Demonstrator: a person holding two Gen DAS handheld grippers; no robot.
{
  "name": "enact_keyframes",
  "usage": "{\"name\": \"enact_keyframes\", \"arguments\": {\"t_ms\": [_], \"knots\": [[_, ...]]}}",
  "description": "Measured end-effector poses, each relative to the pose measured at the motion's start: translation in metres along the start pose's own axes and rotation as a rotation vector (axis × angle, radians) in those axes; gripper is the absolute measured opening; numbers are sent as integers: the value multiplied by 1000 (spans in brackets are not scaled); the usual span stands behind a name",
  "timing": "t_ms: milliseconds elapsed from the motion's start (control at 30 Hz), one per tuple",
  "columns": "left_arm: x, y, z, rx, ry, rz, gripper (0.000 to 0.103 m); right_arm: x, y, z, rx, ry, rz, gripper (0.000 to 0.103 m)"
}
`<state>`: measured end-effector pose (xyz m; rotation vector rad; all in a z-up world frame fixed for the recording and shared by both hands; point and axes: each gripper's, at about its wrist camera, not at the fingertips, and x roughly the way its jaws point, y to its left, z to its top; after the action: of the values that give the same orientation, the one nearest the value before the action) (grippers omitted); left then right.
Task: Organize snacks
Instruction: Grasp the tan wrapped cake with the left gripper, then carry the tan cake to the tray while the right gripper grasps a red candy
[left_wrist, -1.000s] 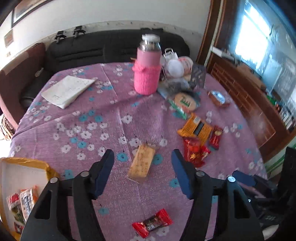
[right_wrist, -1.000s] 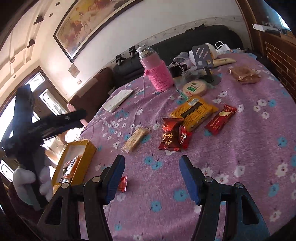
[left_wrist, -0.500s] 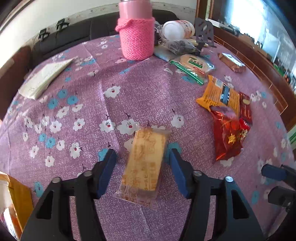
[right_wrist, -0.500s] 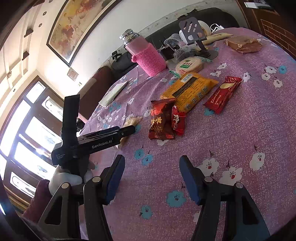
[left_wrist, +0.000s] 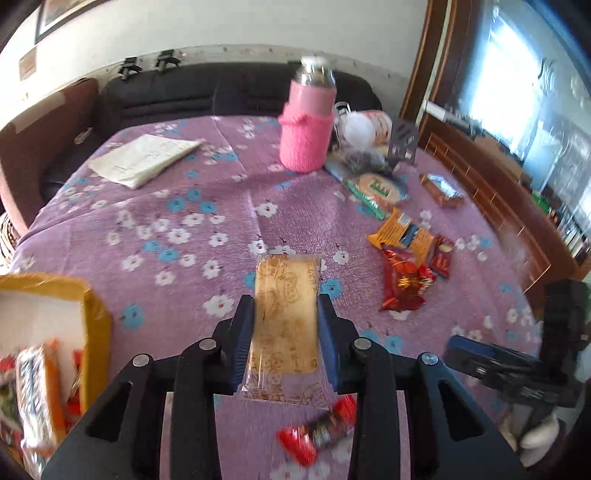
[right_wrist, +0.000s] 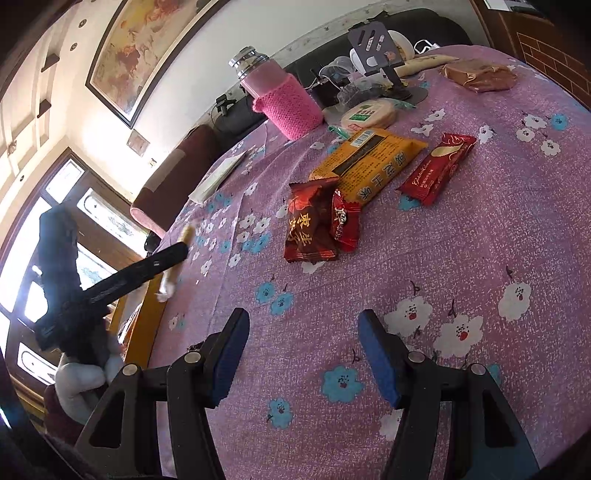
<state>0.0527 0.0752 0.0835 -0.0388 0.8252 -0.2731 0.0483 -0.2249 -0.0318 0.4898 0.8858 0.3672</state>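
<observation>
Between your left claw (left_wrist: 285, 334) pads, the wafer pack (left_wrist: 286, 314) is now clamped; the jaws have just closed on it and it has come off the table (left_wrist: 184, 221). Box (left_wrist: 94, 325) waits at 9 o'clock. Right claw (right_wrist: 301, 356) stands apart, empty, red packs (right_wrist: 314, 225) at its 12.

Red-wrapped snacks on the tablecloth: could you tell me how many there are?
4: a dark red packet and a small red packet touching, a long red bar beside the orange packet, a red candy near the left gripper. More may be hidden.
</observation>
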Motion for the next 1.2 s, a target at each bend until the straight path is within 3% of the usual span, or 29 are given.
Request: {"name": "enact_keyframes", "arguments": {"t_ms": [267,500,700,933,1067,1200], "knots": [[-100,41,-39,-175,-140,-55,31,6,17,-9,-94,-5,-49,64],[-145,74,-63,-245,-203,-53,31,11,32,-12,-160,6,-112,64],[-159,91,-75,-259,-218,-35,31,16,69,-6,-179,58,11,64],[-163,108,-85,-299,-230,11,31,68,108,3,-199,182,63,64],[-161,118,-91,-315,-216,21,31,88,109,-10,-149,296,111,63],[-164,130,-97,-335,-223,17,31,78,117,-30,-151,386,198,63]]}}
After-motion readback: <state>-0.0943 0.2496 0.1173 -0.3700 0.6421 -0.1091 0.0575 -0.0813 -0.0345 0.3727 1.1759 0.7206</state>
